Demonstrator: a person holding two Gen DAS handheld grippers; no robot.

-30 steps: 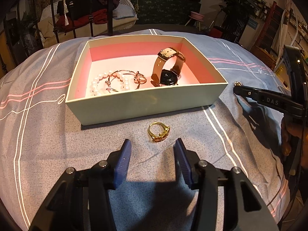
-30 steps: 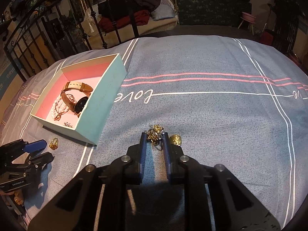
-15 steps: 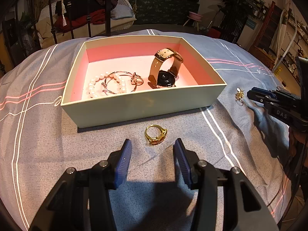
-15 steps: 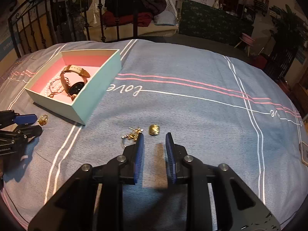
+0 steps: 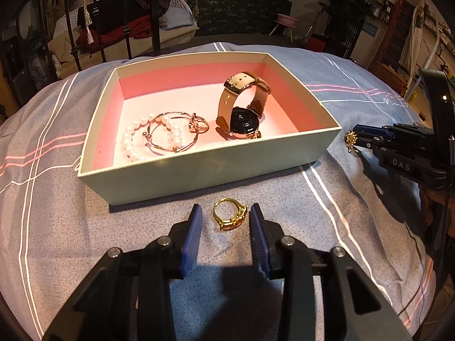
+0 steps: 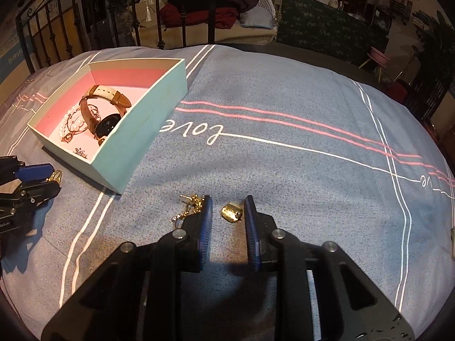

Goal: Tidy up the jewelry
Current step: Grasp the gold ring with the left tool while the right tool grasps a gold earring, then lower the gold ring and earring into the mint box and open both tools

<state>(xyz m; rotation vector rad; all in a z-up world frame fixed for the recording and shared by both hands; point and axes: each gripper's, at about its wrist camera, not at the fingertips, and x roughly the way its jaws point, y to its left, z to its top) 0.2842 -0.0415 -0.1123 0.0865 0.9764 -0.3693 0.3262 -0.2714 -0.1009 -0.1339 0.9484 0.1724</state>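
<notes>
Blue-grey bedspread (image 5: 71, 227) w/ pink & white stripes fills the left wrist view. On it sits a pale mint cardboard box (image 5: 199, 173), open-topped, pink-lined. Inside the box: white pearl bracelet (image 5: 129, 142) at left, thin rose-gold bangle (image 5: 167, 139) lying across it, small rose-gold ring (image 5: 197, 123) beside that, & a black-faced watch w/ beige leather strap (image 5: 241, 108) standing on edge toward the right. Just in front of the box's near wall lies a gold ring w/ pinkish stone (image 5: 229, 213), flat on the cloth. Left gripper (image 5: 226, 216) straddles this ring: blue pads either side, jaws apart, just been closing in, neither pad touching the ring yet. At right edge, right gripper (image 5: 359, 137) reaches in, a small gold sunburst charm (image 5: 351, 137) at its tip; contact unclear.

Right wrist view: same bedspread (image 6: 284, 99), white script "love" on it. Mint box (image 6: 136, 139) at upper left, watch (image 6: 102, 108) & bracelets inside. Right gripper (image 6: 227, 213) has blue pads either side of a small gold oval pendant (image 6: 231, 213) on the cloth; jaws apart, no pad pressing it. Gold chain-like earring piece (image 6: 189, 206) lies just outside the left pad, partly hidden. Far left, left gripper (image 6: 49, 177) w/ gold ring (image 6: 57, 174) btwn its tips.
</notes>
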